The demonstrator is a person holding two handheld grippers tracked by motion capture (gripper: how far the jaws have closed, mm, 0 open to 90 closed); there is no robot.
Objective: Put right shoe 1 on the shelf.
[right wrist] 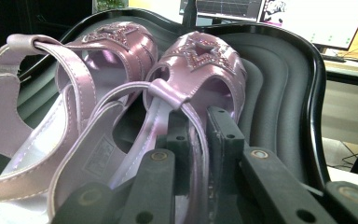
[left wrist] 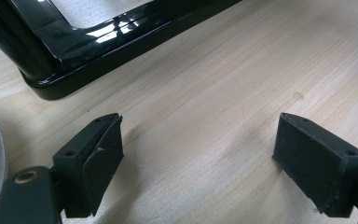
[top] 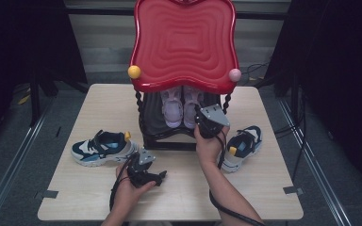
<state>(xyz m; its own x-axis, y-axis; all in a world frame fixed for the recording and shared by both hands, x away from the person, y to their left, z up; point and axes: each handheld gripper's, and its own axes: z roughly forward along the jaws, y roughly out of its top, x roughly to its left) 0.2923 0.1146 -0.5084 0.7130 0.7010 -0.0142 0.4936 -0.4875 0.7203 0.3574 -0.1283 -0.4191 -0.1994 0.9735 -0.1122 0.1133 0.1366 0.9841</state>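
Pale wood worktop (top: pixel 179 197), dark surrounds, grey floor. One red-topped rack (top: pixel 184 42) at 12 o'clock. Two lilac sandals (top: pixel 183 106) on its lower shelf; two blue sneakers, 9 o'clock (top: pixel 102 148) and 3 o'clock (top: pixel 242 146). Left gripper (left wrist: pixel 198 154) fingers wide, empty. Right gripper (right wrist: pixel 200 140) fingers pinching right sandal's heel strap (right wrist: pixel 168 95).

Pretty tight under the red top tray (top: pixel 184 42): the lower shelf (top: pixel 156 123) is packed with two lilac sandals (top: pixel 183 106), spindle posts (top: pixel 140 106) either side. Loads of bare table (top: pixel 179 188) up front, though sneakers (top: pixel 102 147) flank the rack.
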